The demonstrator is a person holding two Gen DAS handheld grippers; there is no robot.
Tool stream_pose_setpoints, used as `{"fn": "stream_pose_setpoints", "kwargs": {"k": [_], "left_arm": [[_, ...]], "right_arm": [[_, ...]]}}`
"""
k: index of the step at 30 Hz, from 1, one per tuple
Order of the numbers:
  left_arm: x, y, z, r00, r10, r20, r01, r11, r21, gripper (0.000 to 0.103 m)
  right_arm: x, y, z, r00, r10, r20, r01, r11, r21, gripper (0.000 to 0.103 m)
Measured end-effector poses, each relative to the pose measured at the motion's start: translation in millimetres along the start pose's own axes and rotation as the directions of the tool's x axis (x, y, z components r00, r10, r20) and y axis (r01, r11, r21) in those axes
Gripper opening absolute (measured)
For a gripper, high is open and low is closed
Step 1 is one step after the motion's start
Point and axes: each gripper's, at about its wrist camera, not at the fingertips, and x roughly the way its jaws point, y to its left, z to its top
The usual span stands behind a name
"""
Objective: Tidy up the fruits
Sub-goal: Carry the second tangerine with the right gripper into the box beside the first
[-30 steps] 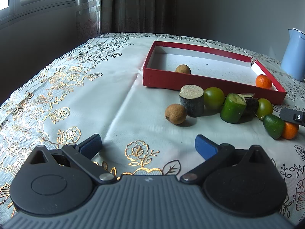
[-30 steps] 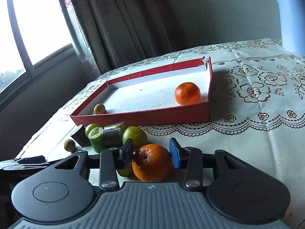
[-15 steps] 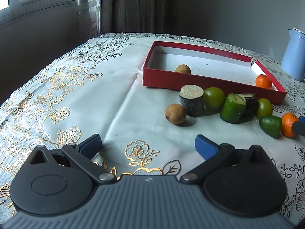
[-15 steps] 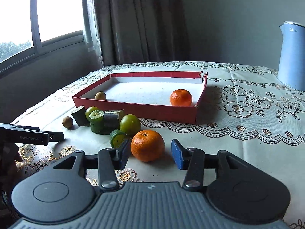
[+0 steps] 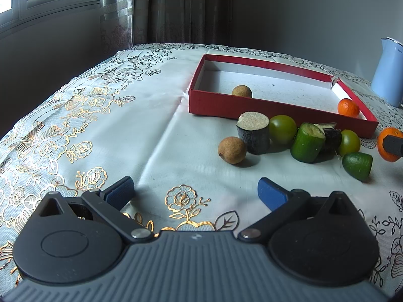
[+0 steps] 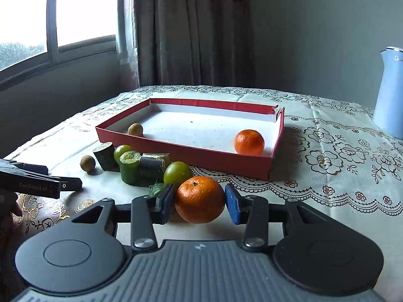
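Now, tangerine [image 6: 200, 199] between right hand-held gripper [image 6: 199, 202] pads.

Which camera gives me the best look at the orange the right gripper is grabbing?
The right wrist view: the orange sits whole and centred between the right gripper's blue pads, which press its sides. The left wrist view shows only part of it at the right edge, partly behind a dark finger.

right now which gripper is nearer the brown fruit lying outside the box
Left. The left gripper sits open just short of the brown fruit; the right gripper is farther off, clamped on an orange.
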Motion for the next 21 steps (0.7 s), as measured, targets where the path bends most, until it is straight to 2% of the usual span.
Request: {"fn": "stream_pose_setpoints", "kwargs": {"k": [5, 9, 14, 21], "left_arm": [[0, 0, 0, 1.0, 0.0, 0.0, 0.0, 1.0, 0.0, 0.103], [0, 0, 0, 1.0, 0.001, 0.0, -0.001, 1.0, 0.0, 0.103], [0, 0, 0, 1.0, 0.002, 0.0, -0.002, 1.0, 0.001, 0.103], [0, 0, 0, 1.0, 0.002, 0.0, -0.002, 1.0, 0.0, 0.103]], "right_arm": [[10, -1, 30, 0.998, -0.013, 0.056, 0.014, 1.0, -0.005, 0.043], [40, -3, 49, 0.999, -0.016, 0.043, 0.016, 1.0, 0.013, 0.043], [76, -8, 54, 0.999, -0.037, 0.004, 0.036, 0.999, 0.04, 0.043], [98, -12, 49, 0.999, -0.047, -0.021, 0.048, 0.997, 0.058, 0.043]]}}
